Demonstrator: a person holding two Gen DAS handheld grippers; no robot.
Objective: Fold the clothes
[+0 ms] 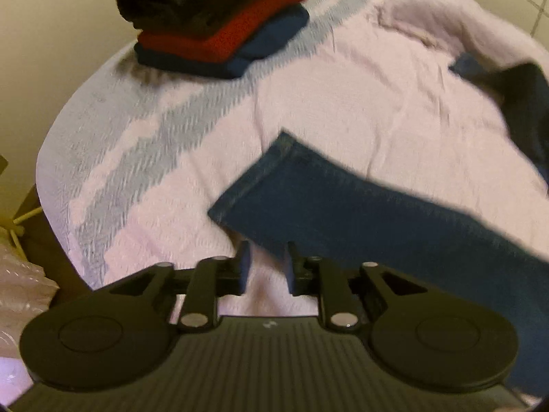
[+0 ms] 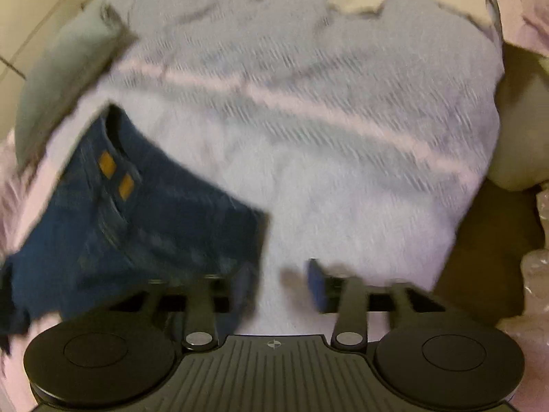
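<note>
In the left wrist view, the left gripper (image 1: pixel 266 267) sits at lower centre, its jaws slightly parted with only the pale bedspread (image 1: pixel 144 158) showing between them. The jeans (image 1: pixel 343 206) stretch from centre to the lower right, hem end near the fingertips. A stack of folded clothes (image 1: pixel 212 24) lies upper left. In the right wrist view, the right gripper (image 2: pixel 281 283) gapes empty; the jeans' waist end (image 2: pixel 144 226) lies at left.

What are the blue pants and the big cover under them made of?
The pants look like denim: dark blue, matte, with a stitched hem and tan patches near the waist in the right view. The cover looks like soft woven cotton, pale with grey stripes and a ribbed texture, though blur leaves that unsure.
</note>
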